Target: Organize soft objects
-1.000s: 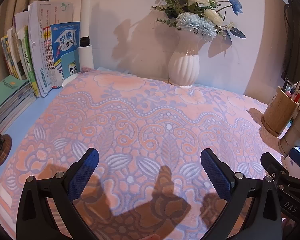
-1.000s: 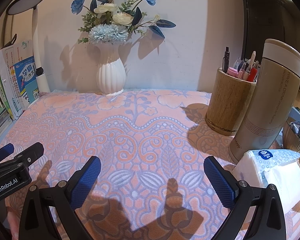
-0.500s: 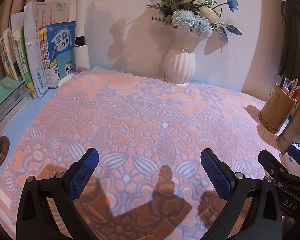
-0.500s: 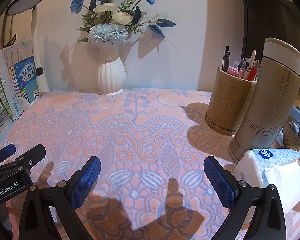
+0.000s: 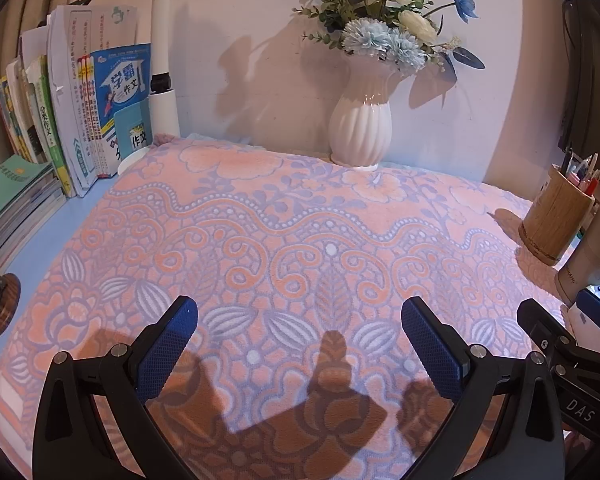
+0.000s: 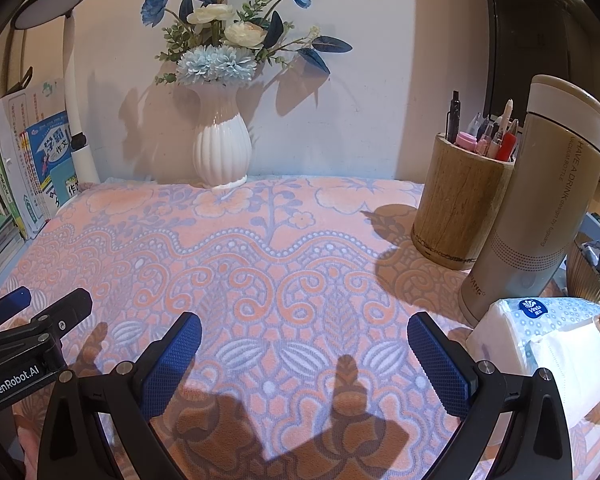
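R wrist only: tissue pack [image 6: 540, 344], thermos [image 6: 540, 216]

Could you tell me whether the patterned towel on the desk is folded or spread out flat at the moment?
Spread out. The towel lies flat in one layer, its pattern unbroken from the vase to both open grippers.

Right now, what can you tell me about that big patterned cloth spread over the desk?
The cloth looks like a soft, fluffy towel or blanket, peach-orange with lilac and white flowers, scrolls and leaves. It lies flat and unfolded, covering most of the desk. The white vase stands at its far edge; the wooden pen holder and the beige flask stand on its right side. Both grippers hover open over its near edge, not gripping it.
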Demonstrator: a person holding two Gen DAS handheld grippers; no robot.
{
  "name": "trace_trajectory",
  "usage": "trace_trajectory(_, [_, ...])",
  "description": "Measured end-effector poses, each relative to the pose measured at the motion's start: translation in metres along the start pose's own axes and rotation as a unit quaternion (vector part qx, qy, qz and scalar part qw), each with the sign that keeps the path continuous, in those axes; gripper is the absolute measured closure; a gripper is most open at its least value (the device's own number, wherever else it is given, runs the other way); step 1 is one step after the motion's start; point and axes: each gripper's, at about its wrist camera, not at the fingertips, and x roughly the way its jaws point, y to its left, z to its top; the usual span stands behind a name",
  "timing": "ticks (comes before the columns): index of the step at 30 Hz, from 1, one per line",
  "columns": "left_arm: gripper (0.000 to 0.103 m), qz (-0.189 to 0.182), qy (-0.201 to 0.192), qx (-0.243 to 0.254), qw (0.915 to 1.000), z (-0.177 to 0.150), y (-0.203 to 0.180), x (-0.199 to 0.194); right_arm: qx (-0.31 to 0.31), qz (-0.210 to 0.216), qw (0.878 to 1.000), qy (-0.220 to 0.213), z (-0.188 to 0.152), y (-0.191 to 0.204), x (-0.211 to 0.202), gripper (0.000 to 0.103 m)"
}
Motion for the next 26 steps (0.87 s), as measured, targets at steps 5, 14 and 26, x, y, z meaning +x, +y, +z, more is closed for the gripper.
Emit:
trace_trajectory(5, [0.001, 0.006, -0.002, 0.005, 1.0, -0.0004, -0.0009, -0.0006, 0.0, 0.0, 1.0, -0.001, -0.0003, -0.0003, -0.0001, 0.0])
trace_trajectory(14, [0.001, 0.007, 0.0, 0.004, 1.0, -0.0009, -0.0009, 0.0001, 0.0, 0.001, 1.0, 0.0, -0.0011, -0.0014, 0.0001, 0.0])
trace_trajectory(26, [0.001, 0.005, -0.002, -0.005, 1.0, -0.0017, 0.0029, -0.0007, -0.001, 0.003, 1.0, 0.0, -0.0015, -0.0018, 0.0003, 0.0])
